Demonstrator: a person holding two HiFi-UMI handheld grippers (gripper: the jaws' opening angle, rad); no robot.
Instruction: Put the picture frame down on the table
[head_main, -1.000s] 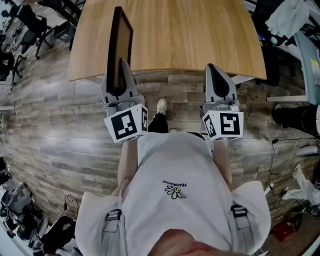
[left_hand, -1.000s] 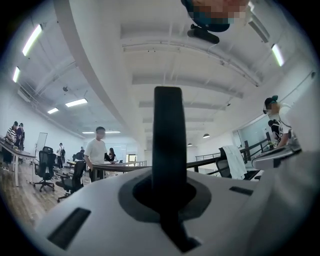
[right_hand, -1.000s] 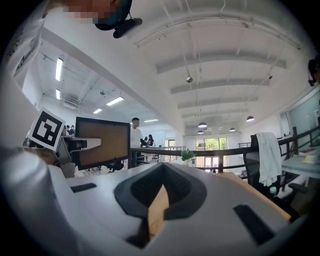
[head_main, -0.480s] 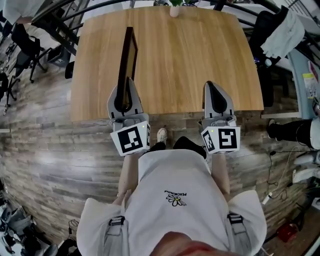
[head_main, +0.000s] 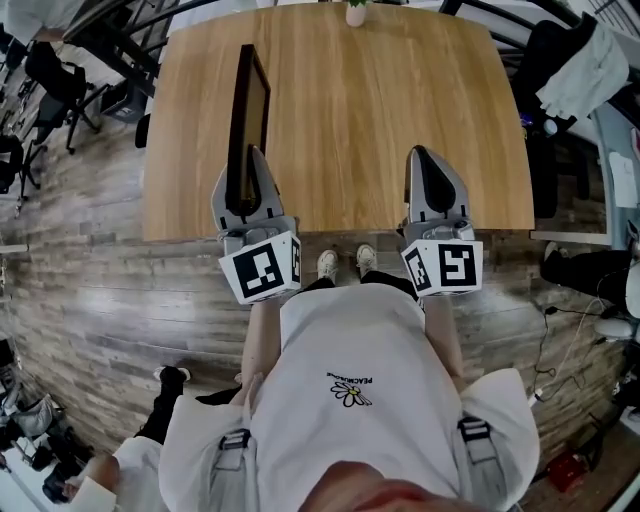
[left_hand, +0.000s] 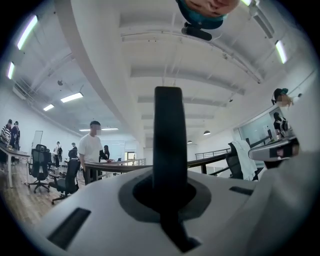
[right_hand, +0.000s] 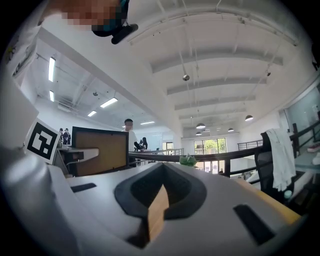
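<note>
Your left gripper (head_main: 247, 165) has its smooth grey jaws pinched on the near end of the picture frame (head_main: 245, 105). In the left gripper view the frame's thin black edge rises straight up out of the dark, rounded hollow between the jaws. The frame is a flat rectangle with a matte black border around a plain brown panel. It stands upright on its edge, its long axis running from the gripper toward the far side of the table. The brown panel faces right, toward your other hand. It sits over the left part of the table (head_main: 380, 120), but you cannot tell from these views whether its lower edge touches the top.

Your right gripper (head_main: 428, 165) is level with the left one over the near right part of the table. Its jaws are pressed almost together on nothing, and only a narrow sliver of wood shows through the slit between them. A white marker cube (head_main: 262, 268) with black squares caps the near end of the left gripper.

The table top is pale wood with a straight grain and rounded corners. A small potted plant (head_main: 355, 12) stands at its far edge. The floor (head_main: 80, 280) around it is grey-brown planks, and to the far right a white cloth (head_main: 575, 60) hangs over a dark chair (head_main: 535, 50).
</note>
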